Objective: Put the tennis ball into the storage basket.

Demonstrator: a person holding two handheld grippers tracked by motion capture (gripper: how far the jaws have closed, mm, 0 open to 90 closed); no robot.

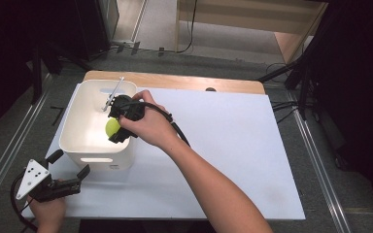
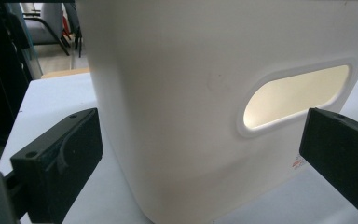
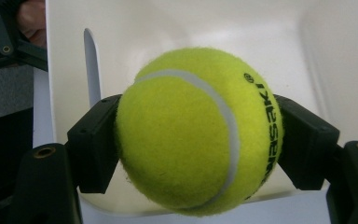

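Observation:
A yellow-green tennis ball (image 1: 110, 127) (image 3: 196, 130) is clamped between the two black jaws of my right gripper (image 1: 113, 130) (image 3: 196, 140). The ball hangs inside the opening of a white plastic bin (image 1: 73, 121) (image 3: 261, 32), with the hand reaching in over the bin's right rim. My left gripper (image 1: 70, 164) (image 2: 205, 154) rests low at the bin's near left corner. Its jaws stand wide apart on either side of that corner, not touching the bin's wall (image 2: 168, 93). A cut-out handle slot (image 2: 293, 98) shows in that wall.
The bin stands at the left end of a white board (image 1: 223, 145) laid on a wooden table (image 1: 175, 80). A thin pale rod (image 1: 114, 92) sticks up at the bin's far rim. Dark stands and cables (image 1: 296, 77) flank the table.

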